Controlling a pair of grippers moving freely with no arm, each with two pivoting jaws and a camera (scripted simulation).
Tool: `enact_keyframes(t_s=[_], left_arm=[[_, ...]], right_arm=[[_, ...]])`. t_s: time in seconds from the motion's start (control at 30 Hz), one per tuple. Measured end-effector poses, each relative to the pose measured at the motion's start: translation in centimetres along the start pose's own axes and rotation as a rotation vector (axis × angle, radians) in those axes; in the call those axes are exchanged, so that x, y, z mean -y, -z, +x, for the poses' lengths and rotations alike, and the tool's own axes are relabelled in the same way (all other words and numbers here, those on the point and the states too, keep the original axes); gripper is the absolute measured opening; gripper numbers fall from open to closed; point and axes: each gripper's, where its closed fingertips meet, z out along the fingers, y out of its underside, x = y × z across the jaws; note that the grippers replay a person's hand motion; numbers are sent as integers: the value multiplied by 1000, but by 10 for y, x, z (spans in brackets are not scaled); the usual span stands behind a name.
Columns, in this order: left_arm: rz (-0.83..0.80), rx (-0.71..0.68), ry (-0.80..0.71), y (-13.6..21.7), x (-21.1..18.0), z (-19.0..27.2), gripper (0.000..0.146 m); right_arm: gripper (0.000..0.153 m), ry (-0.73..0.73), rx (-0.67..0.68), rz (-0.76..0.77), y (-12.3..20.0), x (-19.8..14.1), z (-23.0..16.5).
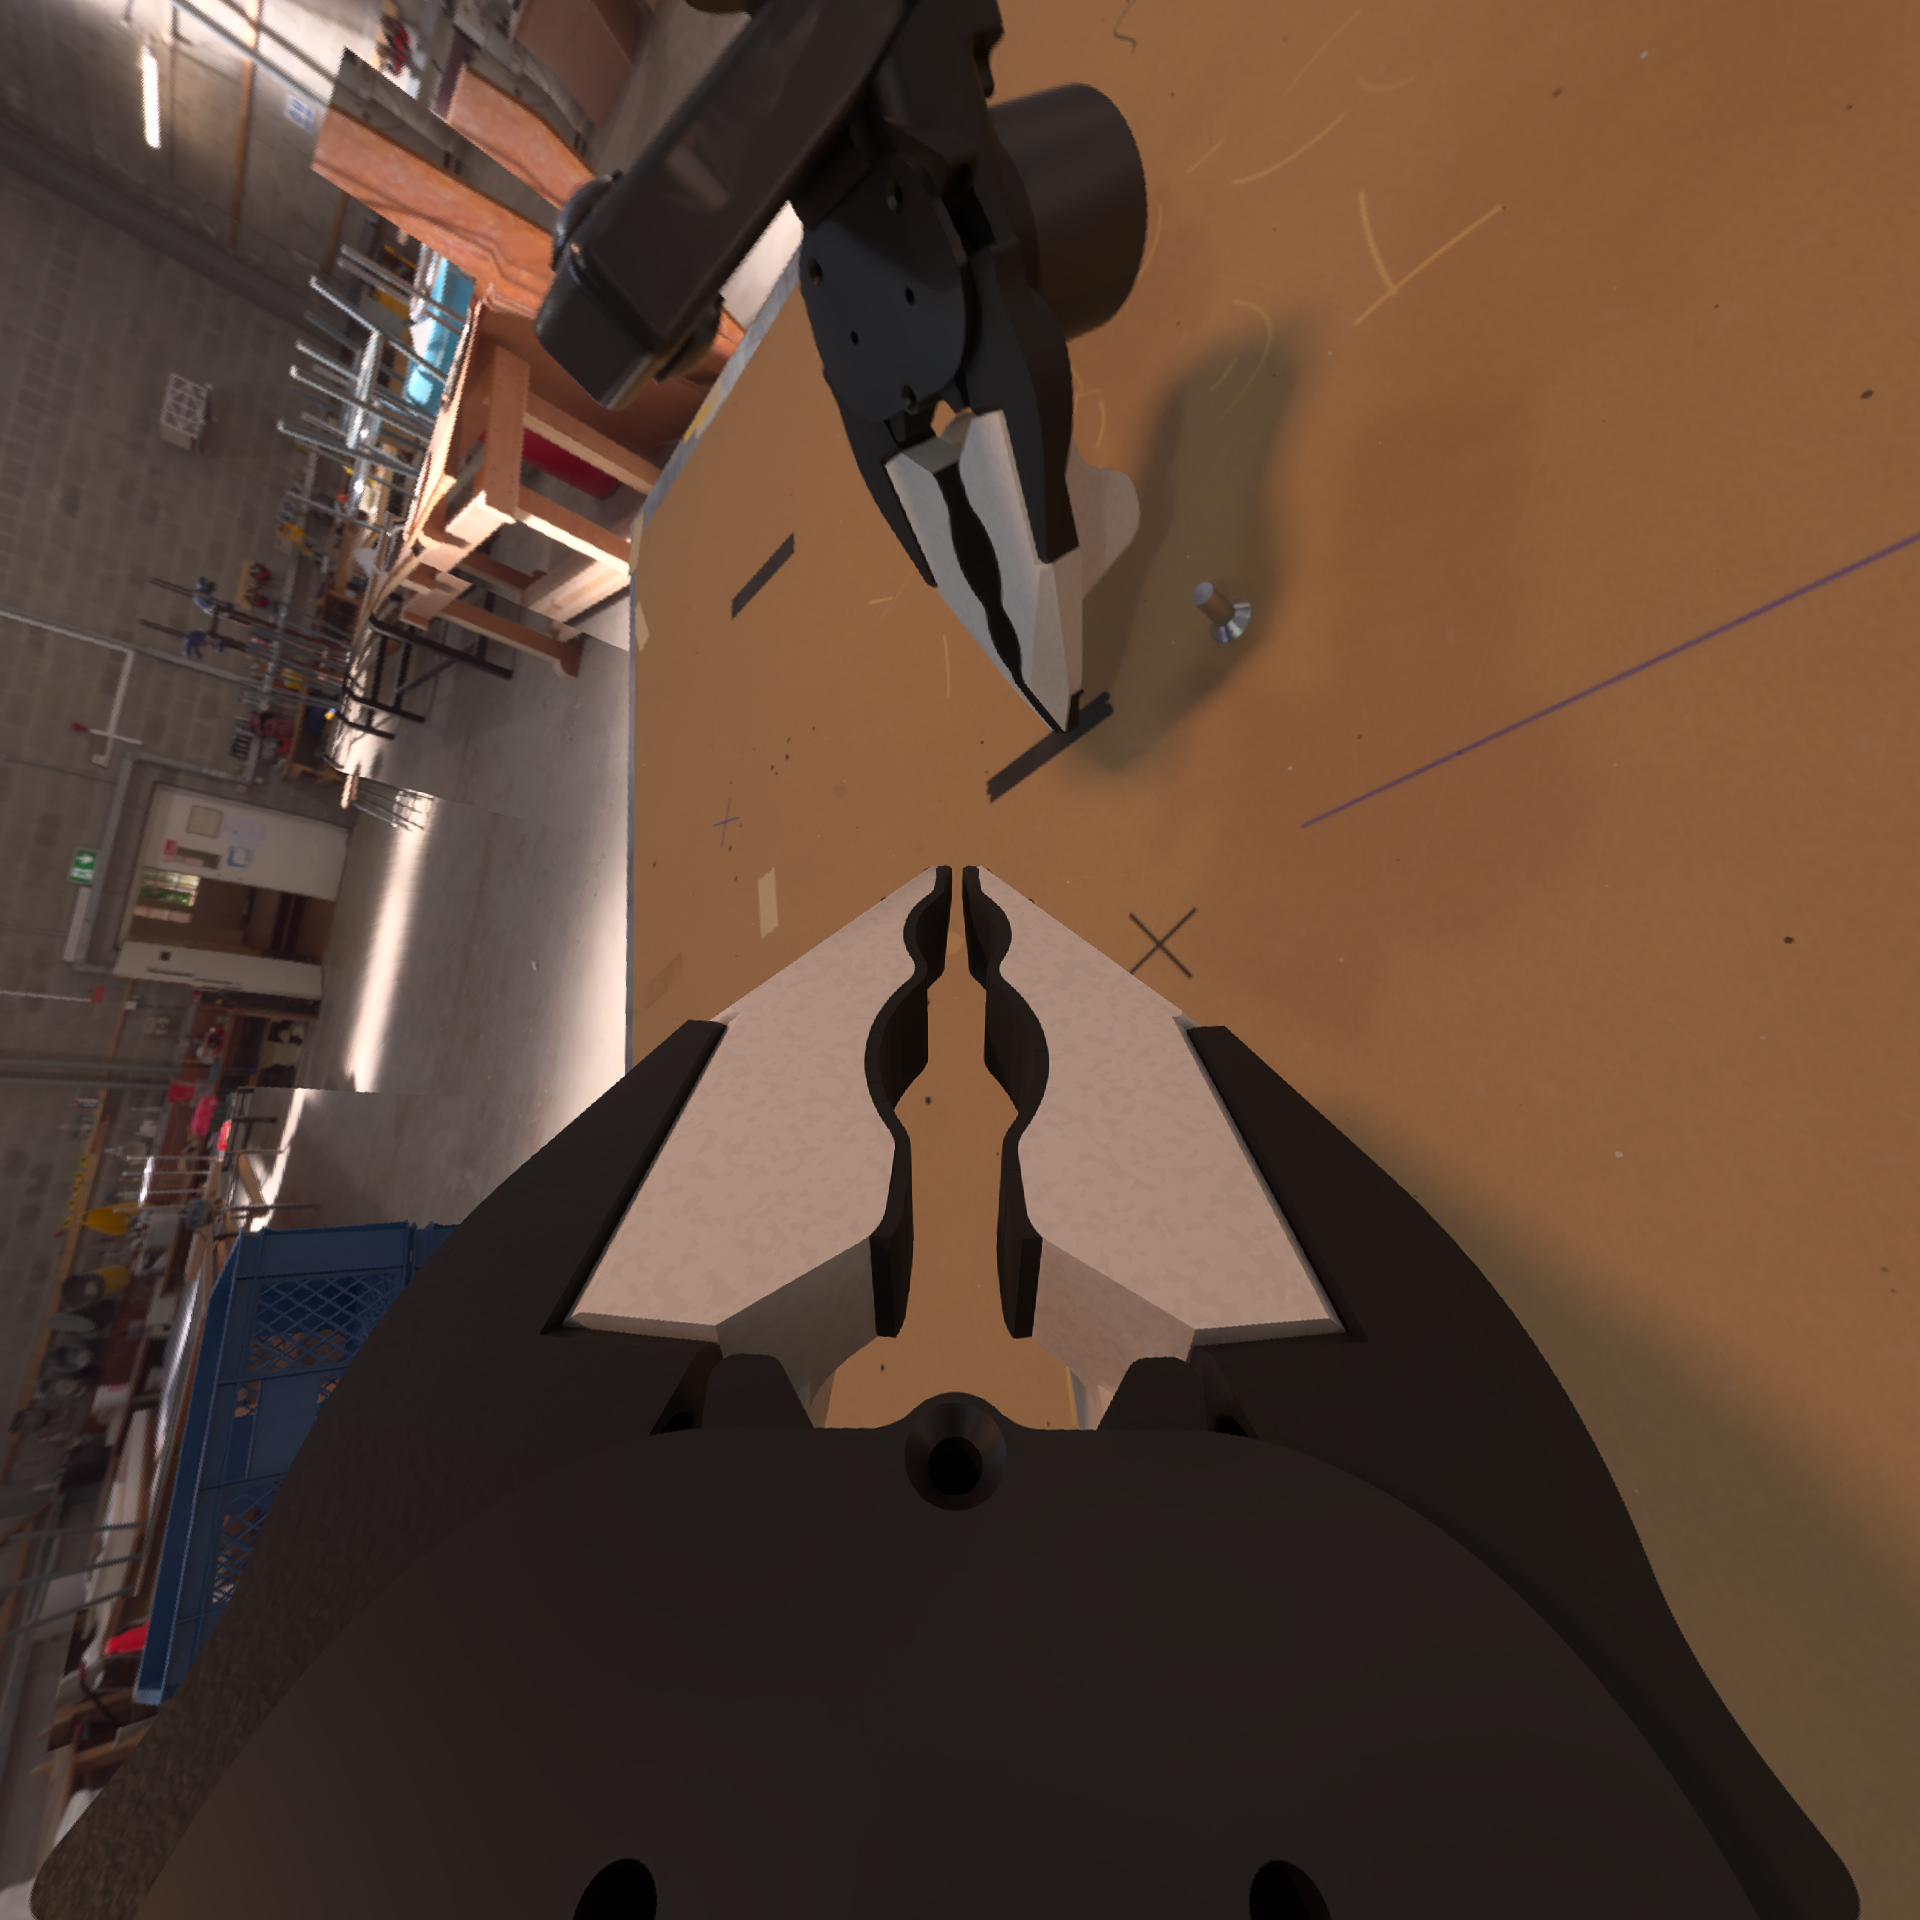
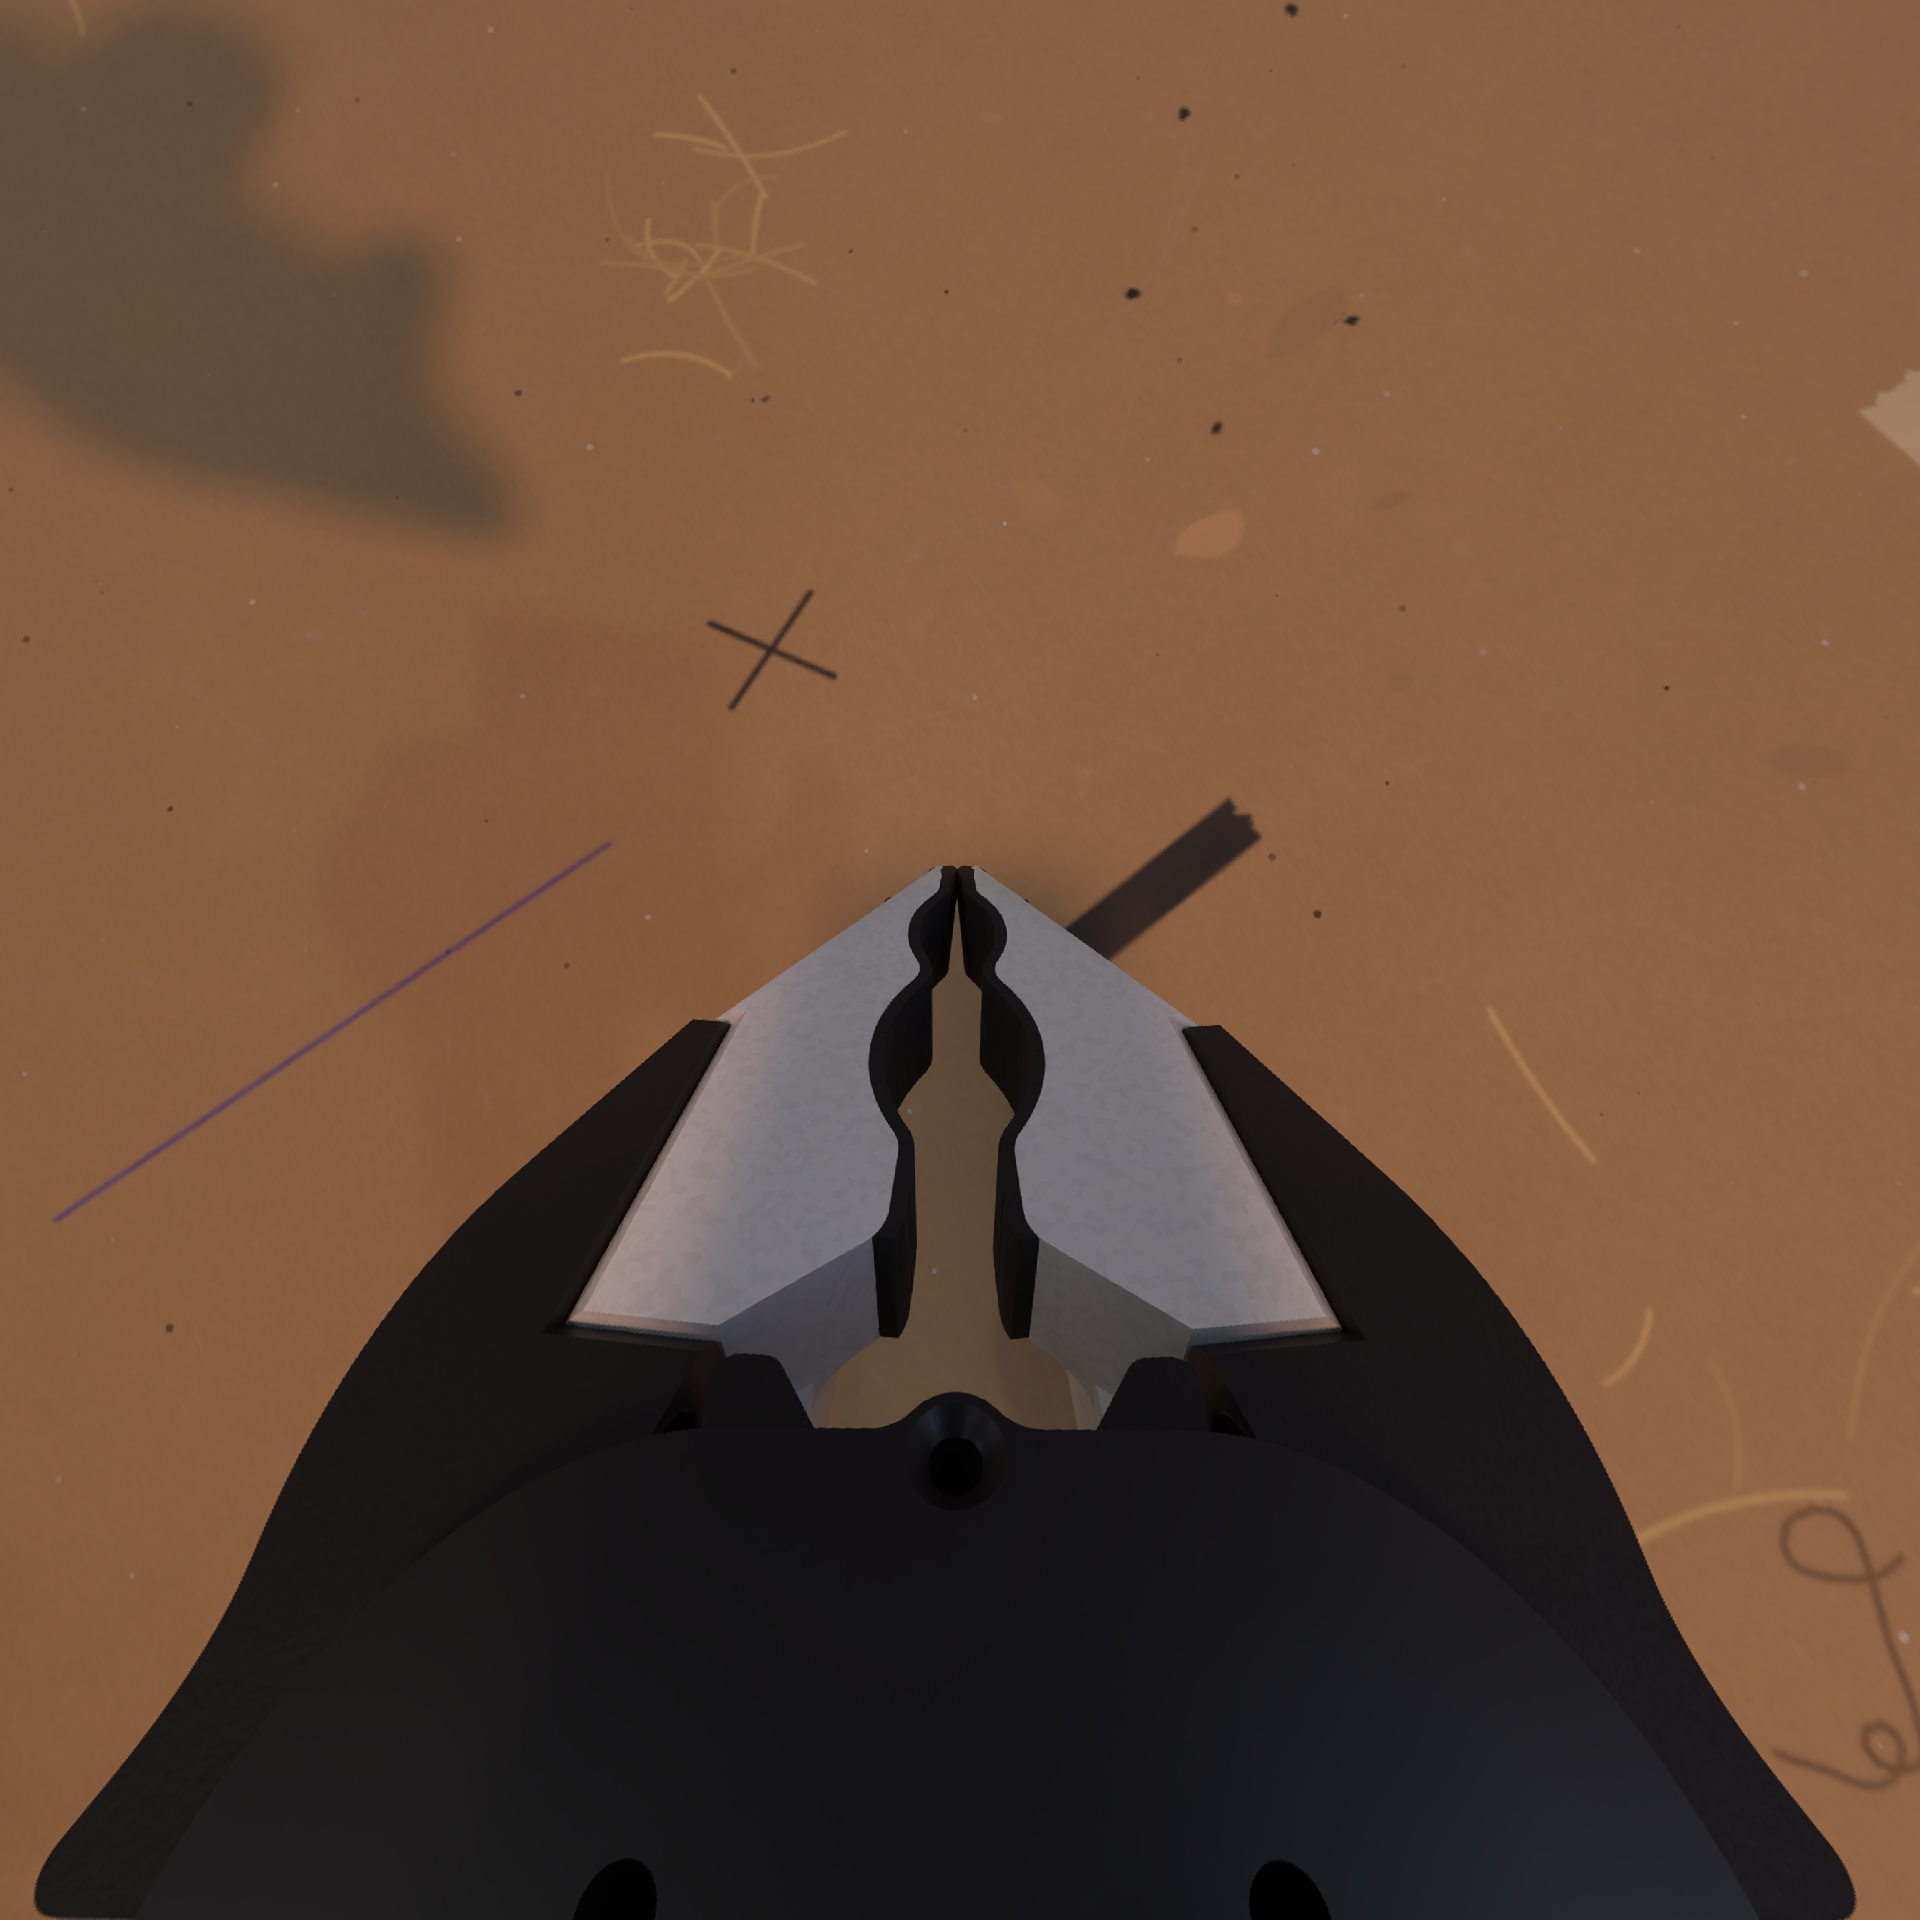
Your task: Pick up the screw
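The screw [image 1: 1218,613] is small and silver with a flared head. It rests on the brown table [image 1: 1455,1039], to the right of my right gripper's tips, and shows only in the left wrist view. My right gripper [image 1: 1058,717] points down at the table with its tips close to the surface beside a black tape strip [image 1: 1039,758]. In its own view it [image 2: 956,873] is shut and holds nothing. My left gripper [image 1: 956,873] is shut and empty, with only a thin slit between its tips, and is nearer than the screw.
The table's edge [image 1: 631,831] runs down the left. Beyond it are a blue crate [image 1: 270,1403] and wooden benches [image 1: 499,447]. A black X mark [image 1: 1161,943] [image 2: 771,649], a purple line [image 2: 332,1029] and a second tape strip [image 1: 764,574] mark the tabletop.
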Motion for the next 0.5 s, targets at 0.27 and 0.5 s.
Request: enact_keyframes(t_s=[0.27, 0.5], left_arm=[[-8, -53, -1, -3, -2, 10, 2], [1, -97, -8, -10, 3, 21, 2]], right_arm=[[17, 117, 37, -73, 30, -25, -13], [25, 314, 171, -155, 23, -51, -36]])
